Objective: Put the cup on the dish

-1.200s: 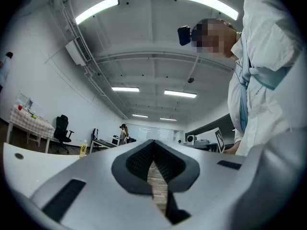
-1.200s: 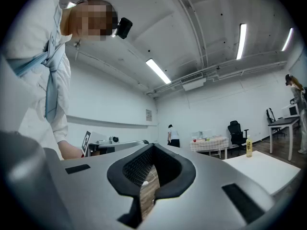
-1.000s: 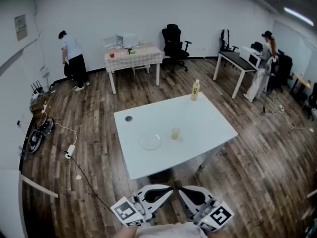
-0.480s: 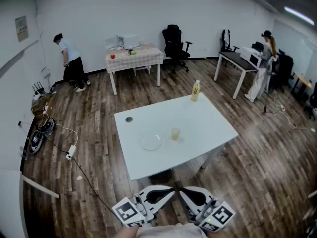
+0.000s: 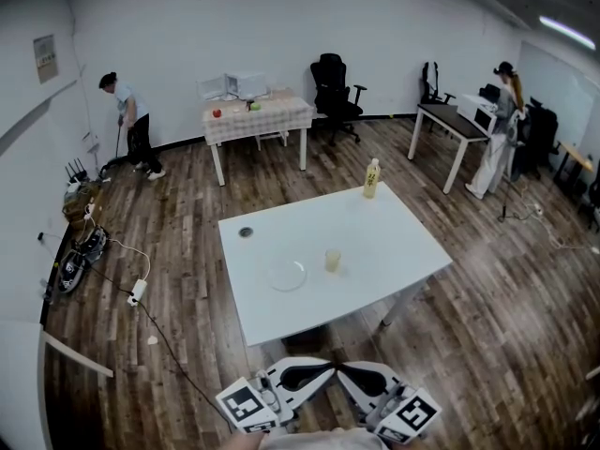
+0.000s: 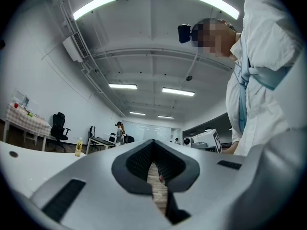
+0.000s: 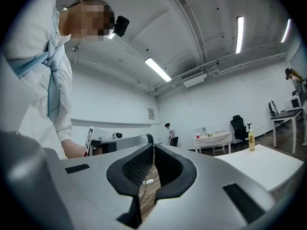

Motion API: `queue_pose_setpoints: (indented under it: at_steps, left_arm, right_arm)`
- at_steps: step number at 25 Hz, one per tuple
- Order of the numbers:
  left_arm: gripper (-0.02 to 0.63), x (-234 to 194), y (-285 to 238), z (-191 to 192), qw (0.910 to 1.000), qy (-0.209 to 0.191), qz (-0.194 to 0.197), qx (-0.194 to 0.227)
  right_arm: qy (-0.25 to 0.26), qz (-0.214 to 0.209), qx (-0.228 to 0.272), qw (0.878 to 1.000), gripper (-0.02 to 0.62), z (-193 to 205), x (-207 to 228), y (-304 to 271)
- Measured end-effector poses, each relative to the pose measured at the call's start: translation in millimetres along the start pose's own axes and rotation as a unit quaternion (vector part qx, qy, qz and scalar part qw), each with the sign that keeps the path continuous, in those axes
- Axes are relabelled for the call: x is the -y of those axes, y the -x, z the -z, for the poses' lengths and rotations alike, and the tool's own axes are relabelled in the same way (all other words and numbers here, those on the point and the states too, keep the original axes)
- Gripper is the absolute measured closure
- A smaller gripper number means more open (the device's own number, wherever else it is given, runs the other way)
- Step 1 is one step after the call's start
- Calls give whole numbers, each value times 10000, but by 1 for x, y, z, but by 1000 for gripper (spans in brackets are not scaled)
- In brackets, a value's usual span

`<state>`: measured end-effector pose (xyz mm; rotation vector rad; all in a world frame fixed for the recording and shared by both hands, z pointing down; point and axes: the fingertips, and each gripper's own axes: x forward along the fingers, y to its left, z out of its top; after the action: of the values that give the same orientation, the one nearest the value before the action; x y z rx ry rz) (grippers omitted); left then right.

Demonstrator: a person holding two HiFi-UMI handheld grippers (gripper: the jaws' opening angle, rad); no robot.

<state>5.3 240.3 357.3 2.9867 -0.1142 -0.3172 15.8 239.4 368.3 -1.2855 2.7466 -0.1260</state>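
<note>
1. A large room with a dark wood floor (image 5: 187, 204) and white walls, seen from above.
2. A white table (image 5: 394, 242) stands in the middle, in front of the person wearing the camera.
3. Along the far wall stand a table with a checked cloth (image 5: 258, 116), a black office chair (image 5: 331, 81) and a dark desk (image 5: 450, 118).
4. One person (image 5: 129, 125) stands at the far left wall and another person (image 5: 499, 129) at the far right.
5. The left gripper (image 5: 328, 367) and right gripper (image 5: 341, 367) are held low at the near edge of the picture, off the table, with their tips almost meeting. Each has its jaws clenched together with nothing between them.
6. A clear round dish (image 5: 287, 276) lies on the near part of the table.
7. A yellow bottle (image 5: 371, 178) stands upright near the far right corner.
8. The cup (image 5: 333, 260), small and yellowish, stands upright on the table just to the right of the dish, not on it.
9. A small dark round object (image 5: 246, 232) lies near the far left edge.
</note>
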Motion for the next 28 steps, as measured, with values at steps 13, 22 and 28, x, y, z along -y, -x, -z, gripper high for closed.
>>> queue_pose_setpoints:
  at_steps: [13, 22, 28]
  left_arm:
    - [604, 13, -15, 11, 9999, 41, -109, -70]
    - [604, 34, -38, 17, 9992, 4, -377, 112]
    - [604, 35, -36, 17, 9975, 67, -673, 225]
  right_arm:
    - [-64, -39, 9, 10000, 563, -1, 8, 21]
    - [-17, -346, -103, 9993, 563, 1, 14, 50]
    - [38, -635, -178, 9978, 563, 7, 13, 48]
